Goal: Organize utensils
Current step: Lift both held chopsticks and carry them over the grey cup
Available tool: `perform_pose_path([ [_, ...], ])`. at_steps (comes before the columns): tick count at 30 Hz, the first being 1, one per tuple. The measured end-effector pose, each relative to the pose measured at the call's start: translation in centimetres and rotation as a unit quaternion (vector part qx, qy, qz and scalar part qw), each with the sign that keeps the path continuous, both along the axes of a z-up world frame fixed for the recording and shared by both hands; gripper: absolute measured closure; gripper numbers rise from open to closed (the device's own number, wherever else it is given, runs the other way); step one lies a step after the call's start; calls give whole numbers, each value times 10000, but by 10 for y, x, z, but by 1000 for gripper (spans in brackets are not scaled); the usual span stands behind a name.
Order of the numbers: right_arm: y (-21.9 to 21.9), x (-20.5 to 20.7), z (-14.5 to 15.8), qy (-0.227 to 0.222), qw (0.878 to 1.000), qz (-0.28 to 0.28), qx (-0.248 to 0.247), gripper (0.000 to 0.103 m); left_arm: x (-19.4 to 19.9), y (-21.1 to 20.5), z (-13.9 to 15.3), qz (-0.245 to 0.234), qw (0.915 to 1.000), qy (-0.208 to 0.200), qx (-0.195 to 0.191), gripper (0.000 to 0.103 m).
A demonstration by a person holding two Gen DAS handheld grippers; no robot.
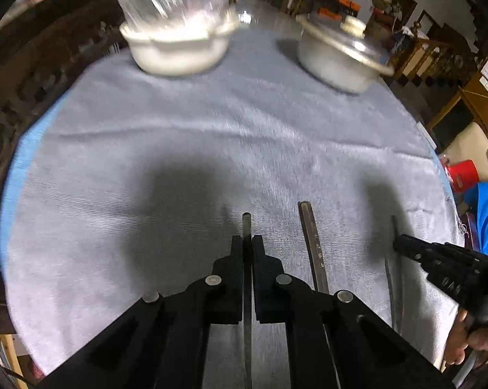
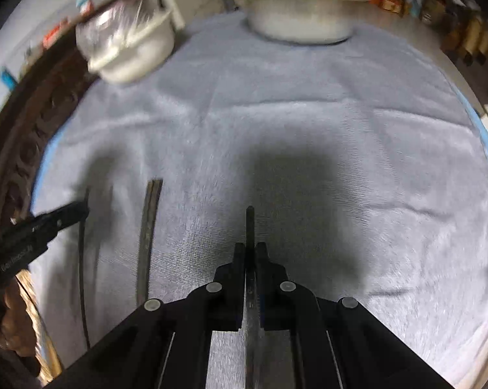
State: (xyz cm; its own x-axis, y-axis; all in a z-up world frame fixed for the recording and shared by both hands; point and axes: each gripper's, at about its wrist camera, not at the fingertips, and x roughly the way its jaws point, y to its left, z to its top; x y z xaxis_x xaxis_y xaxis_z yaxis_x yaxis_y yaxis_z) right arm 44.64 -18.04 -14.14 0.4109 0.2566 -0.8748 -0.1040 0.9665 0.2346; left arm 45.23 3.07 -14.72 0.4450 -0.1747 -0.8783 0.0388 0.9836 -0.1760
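Note:
My left gripper [image 1: 248,243] is shut on a thin metal utensil [image 1: 246,223] seen edge-on, its end poking out past the fingertips above the grey cloth [image 1: 179,136]. My right gripper [image 2: 251,249] is likewise shut on a thin metal utensil [image 2: 250,220]. Between the two lies a flat, dark metal handle [image 1: 313,246], also visible on the cloth in the right wrist view [image 2: 148,236]. The left wrist view catches the right gripper [image 1: 398,246] at the right edge with its utensil [image 1: 394,285]. The right wrist view shows the left gripper [image 2: 81,209] at the left with its own utensil [image 2: 82,275]. Working ends of all utensils are hidden.
A white bowl with a clear bowl on top [image 1: 176,32] stands at the back left. At the back right is a lidded metal pot [image 1: 341,55]. Dark carved wood [image 1: 33,74] curves around the table's left side. A hand [image 1: 464,343] holds the right gripper.

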Motion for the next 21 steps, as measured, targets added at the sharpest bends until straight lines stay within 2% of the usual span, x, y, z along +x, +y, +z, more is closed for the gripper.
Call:
perform_pose_path([
  [3,-20,-22,19,-333,9990,-198,213,97,-24,0,27,68,9990,-451,41,98],
  [5,-28,-23,30,-522,9977,-334,282,97,-42,1,42,116,9974,-711,45,98],
  [7,-30,-28,42,-753,9956,-452,331,97,-58,7,55,213,9955,-925,-11,98],
  [12,-38,-70,69,-1347,9880,-658,381,97,-97,14,80,425,9901,-1340,-17,98],
  [16,-37,-108,91,-1891,9782,-716,479,97,-132,15,101,601,9812,-1830,106,98],
  [21,-34,-158,117,-2597,9608,-729,646,97,-170,16,126,716,9699,-2329,21,98],
])
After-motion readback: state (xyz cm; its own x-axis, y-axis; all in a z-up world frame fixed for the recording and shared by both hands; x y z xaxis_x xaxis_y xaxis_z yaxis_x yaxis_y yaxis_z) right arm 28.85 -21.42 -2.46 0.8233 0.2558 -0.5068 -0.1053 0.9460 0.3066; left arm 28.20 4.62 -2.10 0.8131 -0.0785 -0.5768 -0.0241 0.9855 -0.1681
